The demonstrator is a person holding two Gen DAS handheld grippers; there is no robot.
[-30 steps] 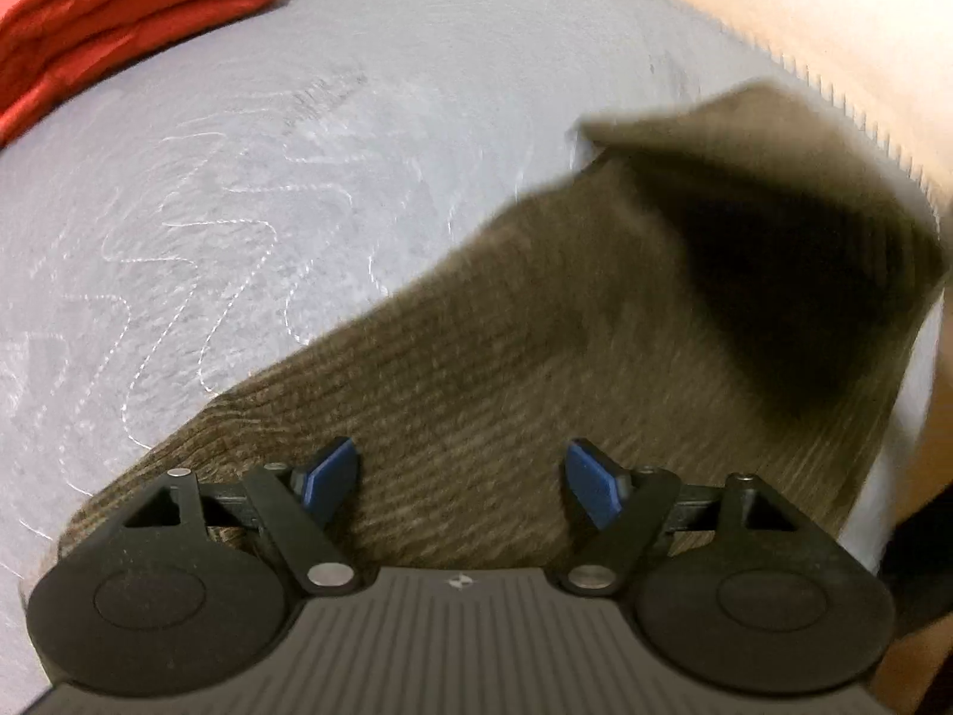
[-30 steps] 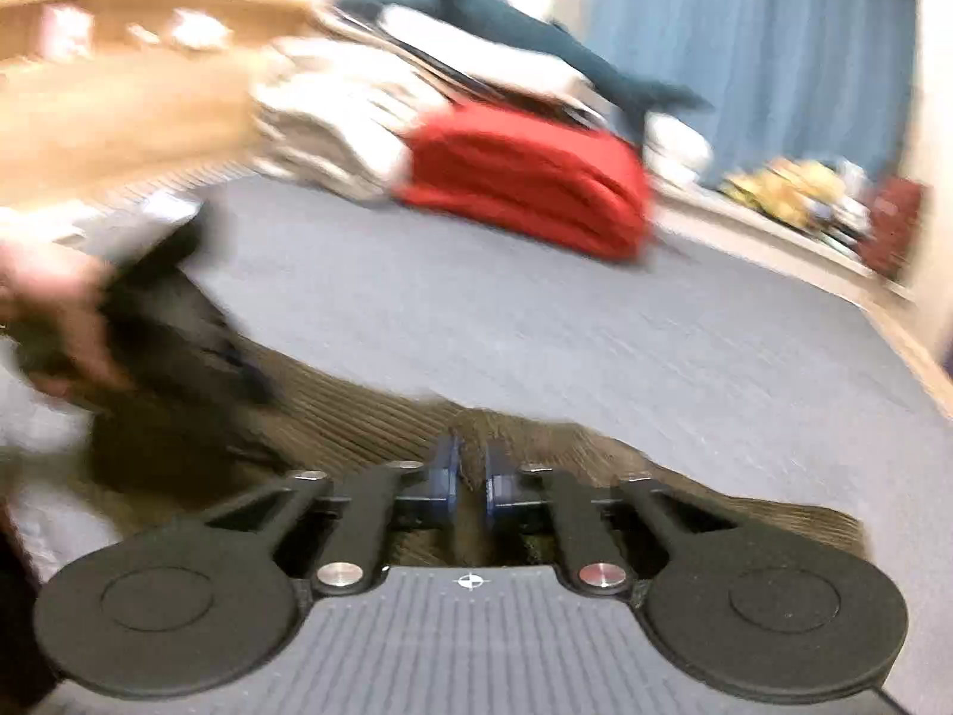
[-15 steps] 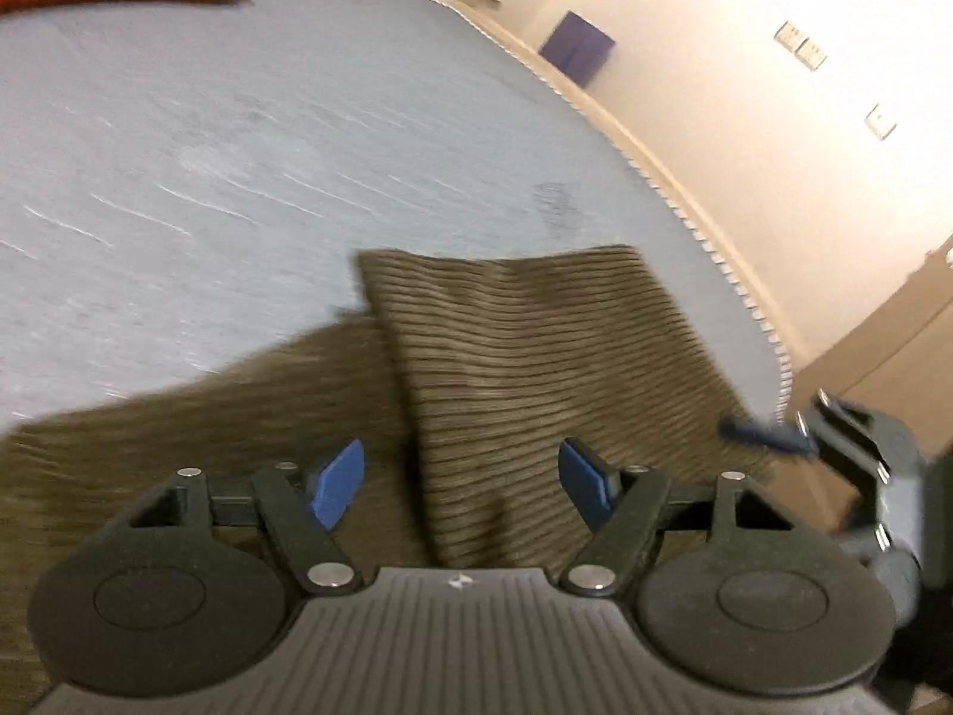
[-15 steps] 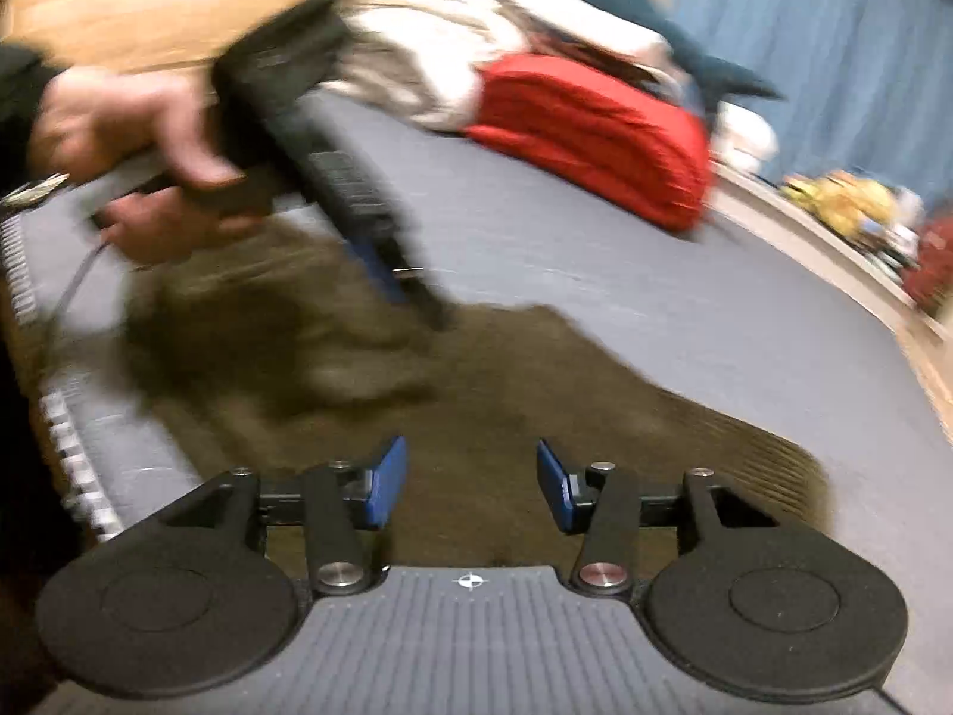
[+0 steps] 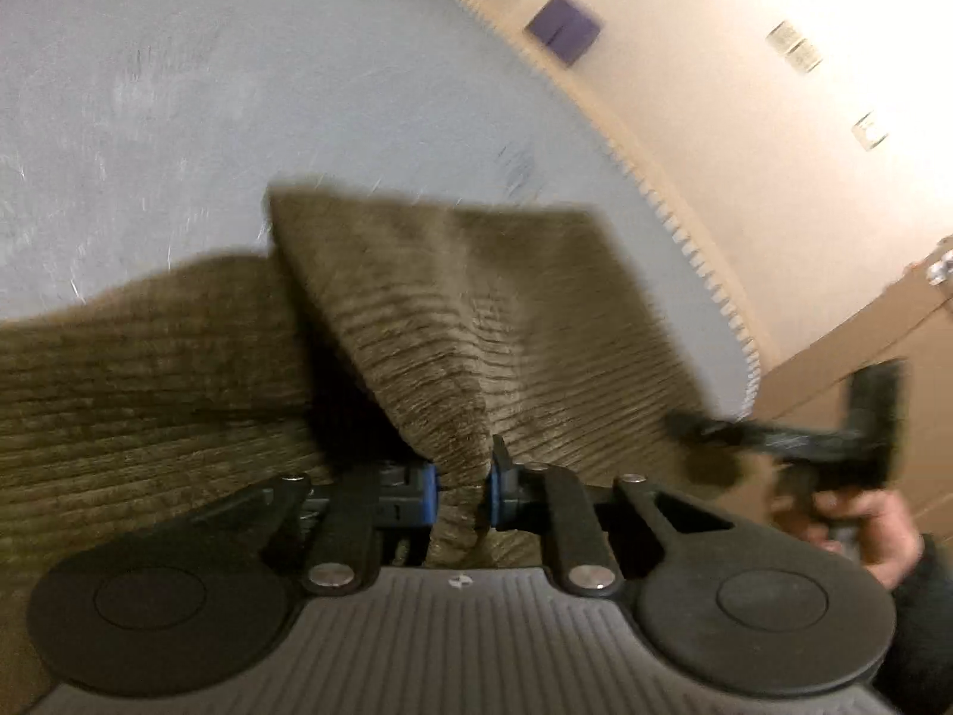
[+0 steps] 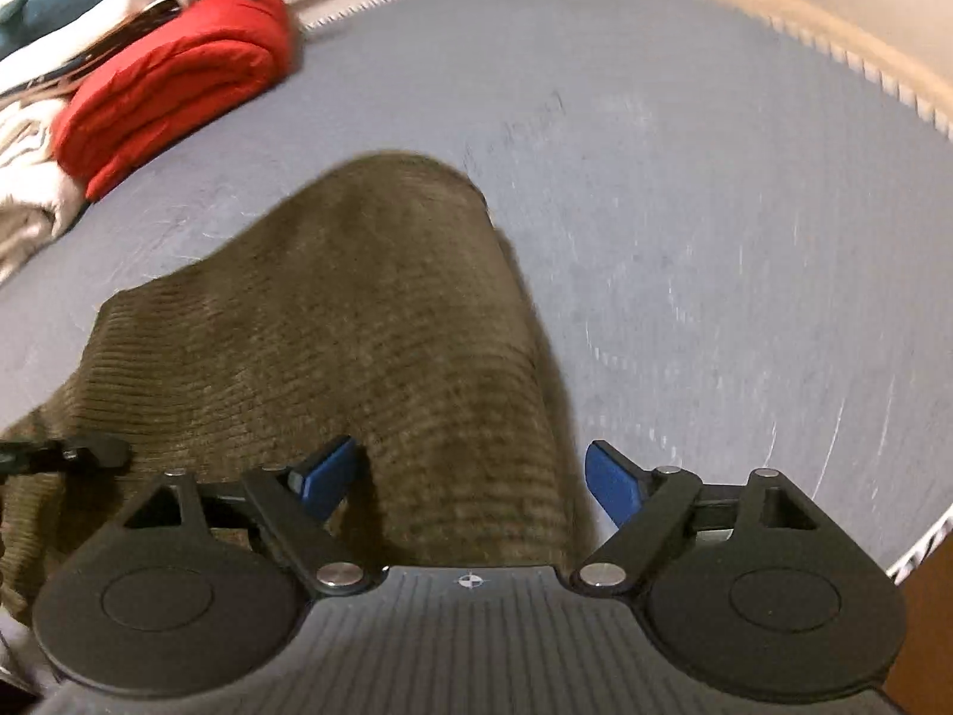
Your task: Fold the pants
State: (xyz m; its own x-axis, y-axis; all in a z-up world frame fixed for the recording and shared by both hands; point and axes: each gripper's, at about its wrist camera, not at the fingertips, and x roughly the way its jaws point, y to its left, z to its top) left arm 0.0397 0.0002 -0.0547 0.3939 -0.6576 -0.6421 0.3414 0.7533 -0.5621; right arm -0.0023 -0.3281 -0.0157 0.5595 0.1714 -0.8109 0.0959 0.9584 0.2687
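Olive-brown corduroy pants [image 5: 452, 310] lie on a grey mattress [image 5: 238, 89], one part folded over another. My left gripper [image 5: 461, 491] is shut on a bunched edge of the pants and lifts it into a ridge. In the right wrist view the pants [image 6: 369, 322] run away from the camera. My right gripper [image 6: 470, 476] is open, its blue pads either side of the near end of the cloth, not closed on it. It also shows blurred in the left wrist view [image 5: 834, 447], at the right, in a hand.
A folded red garment [image 6: 173, 77] and a pile of other clothes [image 6: 36, 137] lie at the far left of the mattress. The mattress edge [image 5: 685, 226] runs along a cream wall, with a purple box [image 5: 563, 27] beyond it.
My left gripper closed from open onto the pants edge. My right gripper opened wider and swung over the folded pants; the view turned toward the mattress.
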